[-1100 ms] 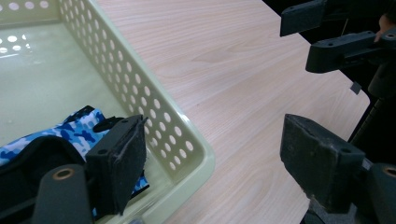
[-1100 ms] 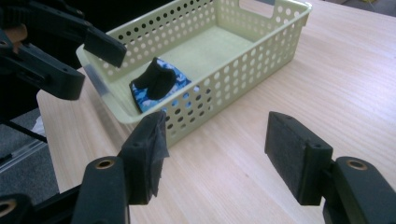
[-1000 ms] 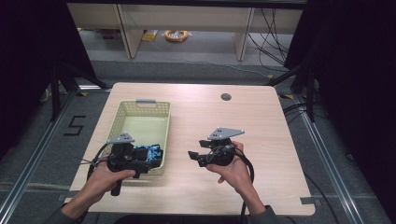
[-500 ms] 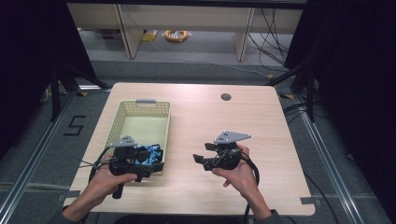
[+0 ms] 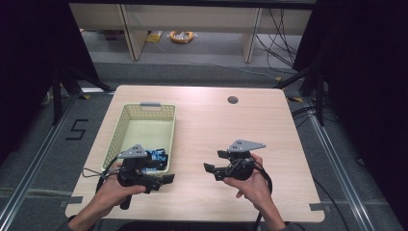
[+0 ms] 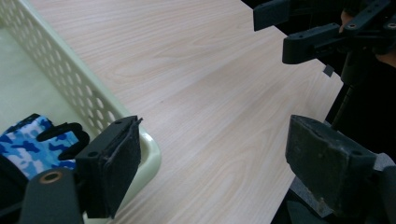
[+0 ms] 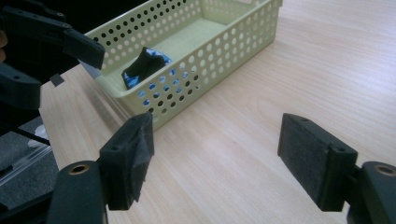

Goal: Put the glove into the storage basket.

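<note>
Since the blue camo glove [image 7: 145, 65] already sits in the near end of the basket [image 5: 125, 126], you've got nothing left to carry: your left gripper [image 5: 166, 179] and right gripper [image 5: 210, 161] have both just been opening, jaws wide and empty, over bare table [image 5: 269, 125].

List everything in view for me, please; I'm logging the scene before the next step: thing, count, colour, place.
table: one, light wood, centre of the high view.
basket: one, pale yellow-green, perforated, on the table's left half.
glove: one, blue camouflage and black, inside the basket at its near end.
round hole: one, dark, in the table top near the far edge.
coil: one, yellow, on the floor beyond the table.
left gripper: one, black, by the basket's near corner; jaws open, nothing between.
right gripper: one, black, over bare table; jaws open, nothing between.
</note>
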The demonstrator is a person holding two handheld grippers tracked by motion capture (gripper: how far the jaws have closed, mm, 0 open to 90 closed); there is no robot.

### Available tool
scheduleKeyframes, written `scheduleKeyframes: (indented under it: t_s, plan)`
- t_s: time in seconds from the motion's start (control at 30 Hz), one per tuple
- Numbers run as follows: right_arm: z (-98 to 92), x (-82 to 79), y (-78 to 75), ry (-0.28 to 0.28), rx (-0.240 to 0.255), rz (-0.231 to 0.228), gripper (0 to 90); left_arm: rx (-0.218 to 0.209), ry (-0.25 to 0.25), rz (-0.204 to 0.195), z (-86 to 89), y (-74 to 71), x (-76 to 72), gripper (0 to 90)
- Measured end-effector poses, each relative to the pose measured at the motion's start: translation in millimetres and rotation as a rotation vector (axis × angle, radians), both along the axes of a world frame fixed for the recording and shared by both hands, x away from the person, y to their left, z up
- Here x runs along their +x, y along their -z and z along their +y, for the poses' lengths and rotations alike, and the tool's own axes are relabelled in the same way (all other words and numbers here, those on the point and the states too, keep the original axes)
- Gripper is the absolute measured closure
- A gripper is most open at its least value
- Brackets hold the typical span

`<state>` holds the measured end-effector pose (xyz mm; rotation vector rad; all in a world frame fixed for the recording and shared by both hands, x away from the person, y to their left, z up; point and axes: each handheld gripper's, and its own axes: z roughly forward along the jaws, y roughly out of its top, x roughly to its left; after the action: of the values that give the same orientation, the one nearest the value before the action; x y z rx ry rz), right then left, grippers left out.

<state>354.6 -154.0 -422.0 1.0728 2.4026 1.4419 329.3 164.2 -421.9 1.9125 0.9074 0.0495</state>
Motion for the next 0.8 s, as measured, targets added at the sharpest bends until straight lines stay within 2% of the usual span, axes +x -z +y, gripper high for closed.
scheduleKeyframes:
  t_s: [0.03,0.07,0.1,0.17,0.27,0.3,0.33,0.37,0.47,0.5,0.53,0.57,0.67,0.7,0.73,0.77,0.8]
  plan:
    - [-1.4,-2.0,-0.2,0.021,-0.009,0.006,26.2,-0.008,-0.012,-0.005,-1.9,0.8,-1.5,16.3]
    - [-3.3,-1.1,1.1,0.009,-0.012,-0.01,24.7,-0.017,0.0,-0.001,-2.5,1.5,-2.3,16.2]
    - [-3.4,-3.3,1.4,0.021,-0.004,0.013,22.8,-0.018,0.001,0.006,-3.4,1.8,-3.6,15.8]
    - [-5.7,-2.4,4.2,0.01,0.002,-0.003,21.6,-0.025,0.001,-0.004,-6.5,3.0,-6.1,15.8]
    - [-8.4,-5.8,4.9,0.03,0.007,0.015,21.5,-0.025,0.031,0.006,-10.1,4.4,-8.9,15.6]
    - [-10.3,-5.8,5.3,0.033,-0.002,0.006,21.5,-0.024,0.041,0.001,-11.4,5.3,-9.7,15.5]
    - [-11.1,-4.3,6.8,0.014,0.003,-0.018,21.6,-0.027,0.045,0.005,-13.3,5.8,-10.7,15.5]
    - [-12.2,-6.6,6.5,0.031,0.008,0.004,21.7,-0.027,0.045,0.005,-13.3,5.8,-10.7,15.5]
    - [-15.1,-9.6,7.7,0.04,0.01,0.015,22.0,-0.027,0.052,0.016,-18.0,7.5,-14.7,15.6]
    - [-17.5,-8.8,7.8,0.032,-0.011,-0.003,22.1,-0.024,0.048,0.012,-19.0,7.7,-15.7,15.5]
    - [-16.8,-11.3,8.9,0.045,0.008,0.024,22.1,-0.024,0.058,0.009,-19.5,8.0,-16.1,15.6]
    - [-18.1,-10.8,10.4,0.041,0.009,0.015,22.1,-0.024,0.06,0.01,-20.5,8.7,-16.8,15.5]
    - [-19.5,-14.8,12.8,0.05,0.009,0.036,22.5,-0.019,0.066,-0.003,-22.5,11.3,-19.3,15.6]
    - [-21.3,-13.0,14.8,0.031,0.0,0.016,22.6,-0.008,0.065,0.0,-22.6,11.8,-20.6,15.6]
    - [-22.2,-14.4,15.5,0.032,-0.006,0.031,22.6,-0.001,0.06,-0.002,-23.1,12.8,-22.1,15.6]
    - [-23.2,-13.4,17.5,0.022,-0.009,0.009,22.6,-0.007,0.065,0.001,-23.7,14.4,-23.1,15.6]
    - [-23.7,-15.4,18.0,0.038,-0.005,0.033,22.6,0.0,0.078,-0.002,-23.6,15.6,-24.0,15.6]
